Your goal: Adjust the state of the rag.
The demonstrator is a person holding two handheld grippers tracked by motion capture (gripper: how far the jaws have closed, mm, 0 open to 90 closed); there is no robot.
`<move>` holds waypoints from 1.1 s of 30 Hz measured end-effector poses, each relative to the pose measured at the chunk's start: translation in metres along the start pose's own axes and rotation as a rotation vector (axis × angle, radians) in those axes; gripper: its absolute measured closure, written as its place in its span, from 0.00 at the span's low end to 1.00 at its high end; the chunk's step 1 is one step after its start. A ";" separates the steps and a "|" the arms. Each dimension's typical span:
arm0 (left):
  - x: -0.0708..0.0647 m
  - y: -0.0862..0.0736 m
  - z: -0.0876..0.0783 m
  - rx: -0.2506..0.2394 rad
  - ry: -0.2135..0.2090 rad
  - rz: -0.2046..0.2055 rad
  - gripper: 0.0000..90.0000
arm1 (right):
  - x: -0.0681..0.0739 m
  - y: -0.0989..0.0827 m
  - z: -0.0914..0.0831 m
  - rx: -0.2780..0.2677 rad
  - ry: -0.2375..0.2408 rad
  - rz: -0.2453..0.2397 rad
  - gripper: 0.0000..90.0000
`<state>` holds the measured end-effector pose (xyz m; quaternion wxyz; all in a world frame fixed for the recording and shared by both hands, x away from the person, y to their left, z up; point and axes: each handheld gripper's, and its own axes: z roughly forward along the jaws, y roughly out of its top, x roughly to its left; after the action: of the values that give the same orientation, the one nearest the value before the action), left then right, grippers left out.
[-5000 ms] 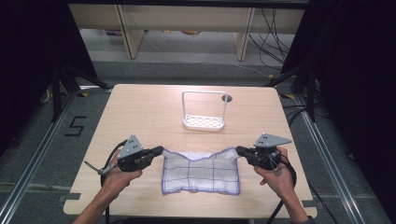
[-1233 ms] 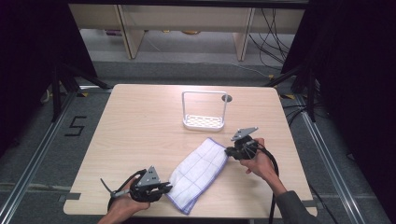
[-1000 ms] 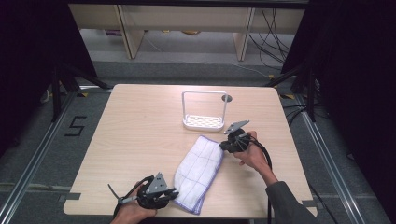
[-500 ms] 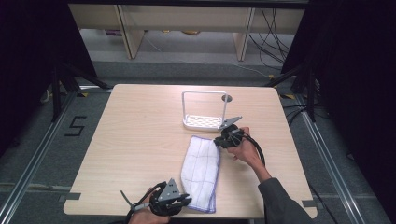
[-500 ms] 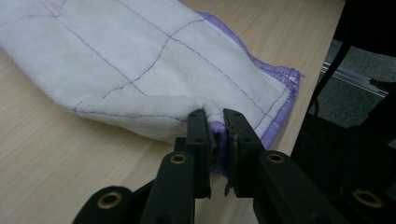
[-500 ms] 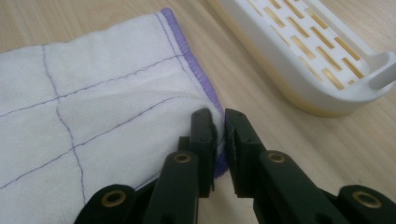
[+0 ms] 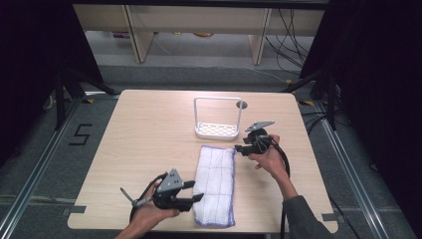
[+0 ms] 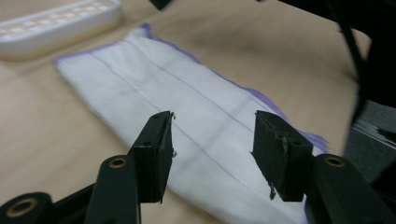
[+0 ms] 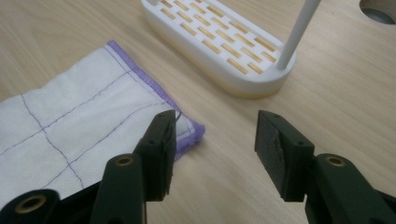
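Observation:
A white cloth (image 7: 215, 183) with purple edging and stitched lines lies folded lengthwise on the table, running from near the rack toward the front edge. My left gripper (image 7: 198, 198) is open at the cloth's near left side; its jaws hover just above the cloth (image 8: 187, 116). My right gripper (image 7: 238, 148) is open beside the cloth's far right corner (image 9: 187, 128), with nothing between the jaws. A white rack (image 7: 217, 130) with a slotted base and an upright hoop stands just beyond the cloth.
The wooden table (image 7: 149, 134) has a round cable hole (image 7: 242, 105) behind the rack. Shelving and cables stand on the floor beyond the far edge. A floor mark "5" lies to the left of the table.
The cloth went from spread wide to folded and turned lengthwise. My left gripper moved to the front, my right toward the rack, and both have let go of the cloth.

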<state>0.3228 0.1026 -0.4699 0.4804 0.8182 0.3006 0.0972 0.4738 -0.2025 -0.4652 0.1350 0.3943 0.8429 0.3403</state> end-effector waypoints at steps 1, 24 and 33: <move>0.008 0.004 0.006 -0.023 0.019 -0.014 0.52 | 0.001 -0.001 0.002 -0.015 -0.008 0.017 0.53; 0.106 0.034 0.092 0.085 0.128 -0.089 0.45 | 0.007 -0.004 0.013 0.015 -0.004 0.036 0.48; 0.109 0.033 0.113 0.119 0.124 -0.089 0.43 | 0.002 -0.007 0.018 0.038 -0.021 0.050 0.45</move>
<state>0.4734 0.0721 -0.5150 0.4153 0.8235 0.3711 0.1079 0.4775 -0.1954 -0.4831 0.1277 0.4214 0.8376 0.3232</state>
